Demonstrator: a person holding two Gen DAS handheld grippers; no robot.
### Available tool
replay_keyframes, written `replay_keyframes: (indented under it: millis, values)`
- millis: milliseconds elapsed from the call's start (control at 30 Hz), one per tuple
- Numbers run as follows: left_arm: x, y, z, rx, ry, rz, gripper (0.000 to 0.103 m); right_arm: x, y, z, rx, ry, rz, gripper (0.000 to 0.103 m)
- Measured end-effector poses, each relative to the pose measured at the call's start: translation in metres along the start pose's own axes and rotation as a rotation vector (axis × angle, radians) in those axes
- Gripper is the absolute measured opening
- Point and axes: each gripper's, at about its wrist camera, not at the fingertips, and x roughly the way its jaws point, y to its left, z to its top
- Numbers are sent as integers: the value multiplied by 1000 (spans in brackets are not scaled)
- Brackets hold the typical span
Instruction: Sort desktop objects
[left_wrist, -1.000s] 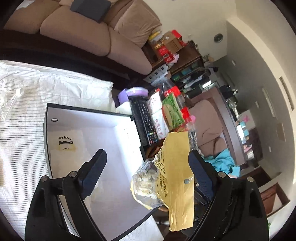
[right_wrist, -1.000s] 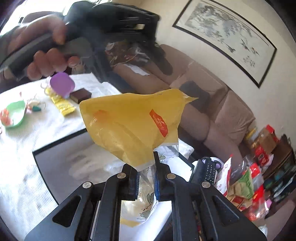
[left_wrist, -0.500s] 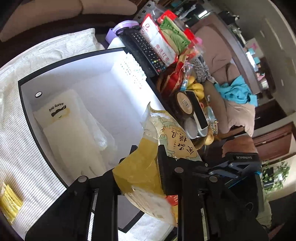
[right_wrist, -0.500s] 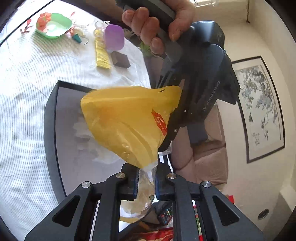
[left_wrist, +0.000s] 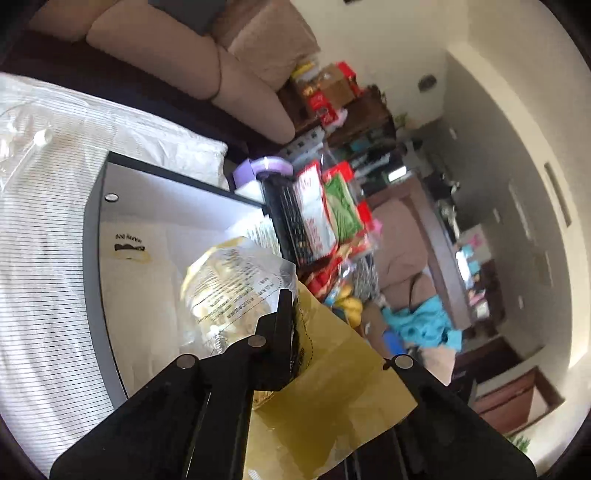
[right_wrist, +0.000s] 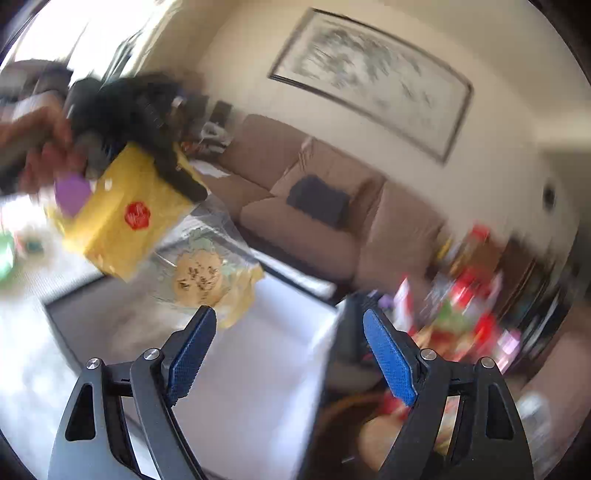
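Yellow-and-clear plastic snack bag (left_wrist: 236, 295) w/ printed text is pinched in our left gripper (left_wrist: 291, 325), jaws clamped on the bag where the clear part meets the yellow header flap. It hangs in the air over the open black-rimmed box w/ white inside (left_wrist: 184, 210), not yet down in it. Our right gripper (right_wrist: 288, 354) has just been opening: blue pads stand wide apart w/ nothing between them, the bag off to its upper left, clear of the fingers. So the handover looks done, imo, and the left one carries the load alone.

Done so far, as far as we can see: one flat white pouch w/ a small dog logo (left_wrist: 136, 280) already lies on the box floor. The snack bag reads as the second item, prob. about to go beside it.

Left to do: on the white striped tablecloth (left_wrist: 48, 258) the right view shows a purple round lid-like thing (right_wrist: 72, 194) and a green dish-like thing at the frame edge, both too blurred to name for sure. We'd guess those go next, so we judge the sort at roughly the early-to-middle stage. Remote and packets by the box's far side sit outside it; can't tell if they count.
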Motion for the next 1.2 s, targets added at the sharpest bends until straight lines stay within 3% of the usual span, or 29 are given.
replay_keyframes:
  millis: [67,133,233,300,433,533,600,700,900,1067,1200]
  values:
    - [-2,11,2,-66,-40,-73,2,-1,-25,-6,366,29,213,85]
    - [0,15,6,-99,-67,-87,2,15,-41,-18,731,71,480,85]
    - [4,12,8,-166,-122,-187,3,56,-39,-41,1165,157,782,87]
    - [8,6,10,-194,-164,-254,3,76,-32,-56,1362,161,865,87]
    - [20,7,9,-256,-194,-354,3,100,-29,-71,1580,47,947,87]
    - [27,15,3,-298,-194,-374,3,113,-29,-63,1593,50,943,82]
    - [27,25,0,-314,-207,-359,3,109,-42,-61,1601,-10,876,32]
    - [27,40,2,-319,-198,-327,3,110,-54,-47,1491,19,775,21]
    - [15,34,15,-159,-90,-159,3,143,-64,4,1212,110,657,14]
    - [13,22,17,3,26,130,6,177,-52,30,1028,281,596,12]
    - [23,28,15,65,107,308,7,208,-29,31,922,423,539,11]
